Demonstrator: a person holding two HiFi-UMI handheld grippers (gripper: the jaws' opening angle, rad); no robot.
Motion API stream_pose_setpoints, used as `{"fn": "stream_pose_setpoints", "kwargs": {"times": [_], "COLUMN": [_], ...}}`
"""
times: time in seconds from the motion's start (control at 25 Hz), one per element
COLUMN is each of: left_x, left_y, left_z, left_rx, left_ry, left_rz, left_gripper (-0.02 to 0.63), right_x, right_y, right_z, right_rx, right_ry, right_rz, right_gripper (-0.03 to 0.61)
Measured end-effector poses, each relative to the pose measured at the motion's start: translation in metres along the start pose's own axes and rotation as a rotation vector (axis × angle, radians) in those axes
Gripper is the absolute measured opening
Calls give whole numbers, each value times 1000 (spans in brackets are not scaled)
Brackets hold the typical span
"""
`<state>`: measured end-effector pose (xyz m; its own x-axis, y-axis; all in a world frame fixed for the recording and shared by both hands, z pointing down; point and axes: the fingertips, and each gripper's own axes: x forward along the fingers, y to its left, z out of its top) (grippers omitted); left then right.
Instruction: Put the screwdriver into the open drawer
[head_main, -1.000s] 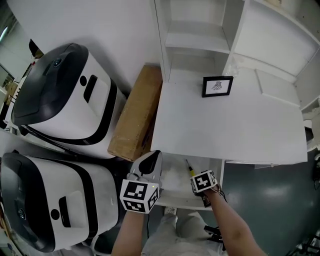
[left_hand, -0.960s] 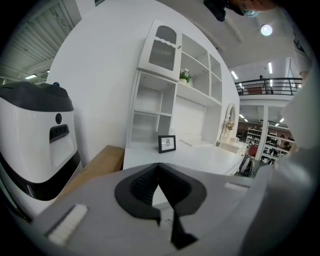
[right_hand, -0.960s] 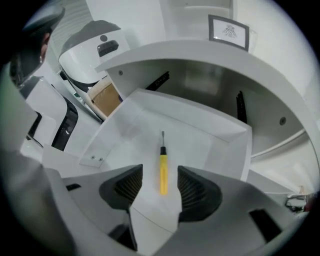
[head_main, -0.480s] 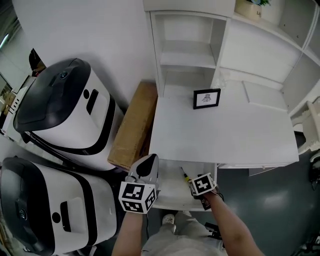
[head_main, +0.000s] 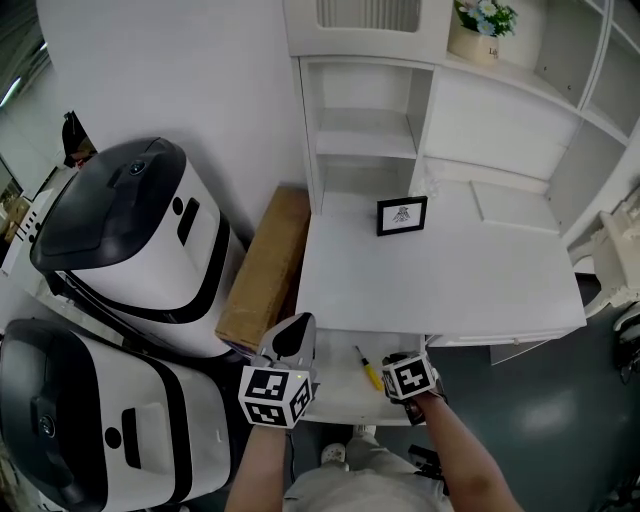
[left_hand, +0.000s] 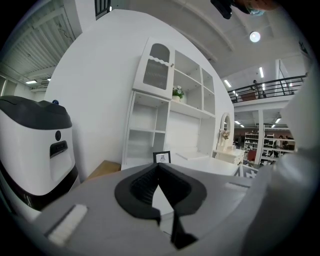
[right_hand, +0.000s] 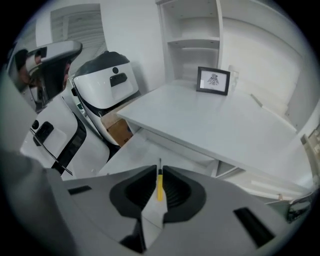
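Yellow-handled screwdriver (head_main: 368, 371) lies in open white drawer (head_main: 345, 395). Right tongs (right_hand: 159, 169) have just been closing: slim gap, empty. Left tongs (left_hand: 158, 165) pressed together.

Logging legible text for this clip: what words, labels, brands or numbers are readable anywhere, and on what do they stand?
No text here can be read for certain.
Flower pot: dark print on its front, too small to read.
Picture frame: a small dark drawing, no legible caption.
Marker cubes: black-and-white square patterns, no letters.
White machines: no legible brand or label.
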<state>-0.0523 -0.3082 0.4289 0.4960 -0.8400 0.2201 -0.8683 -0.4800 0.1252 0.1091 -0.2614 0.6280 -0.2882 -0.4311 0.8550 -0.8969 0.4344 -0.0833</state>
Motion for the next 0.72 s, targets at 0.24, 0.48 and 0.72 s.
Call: {"fn": "stream_pose_setpoints", "kwargs": {"times": [0.24,0.48,0.72], "left_x": [-5,-9,-9], "left_y": [-8,-14,-18], "left_z": [6,11,21], "left_rx": [12,26,23], "left_ry": [-17,-29,-49], "left_rz": [-13,-19,-22], "left_gripper": [9,9,9], "right_x": [-25,-60,-97], "right_y": [6,4,6], "right_z": [11,36,62], "right_rx": [-1,-52,-40], "right_ry": [-63,-195,-319], "right_rz": [32,-3,17], "right_gripper": [8,7,6]}}
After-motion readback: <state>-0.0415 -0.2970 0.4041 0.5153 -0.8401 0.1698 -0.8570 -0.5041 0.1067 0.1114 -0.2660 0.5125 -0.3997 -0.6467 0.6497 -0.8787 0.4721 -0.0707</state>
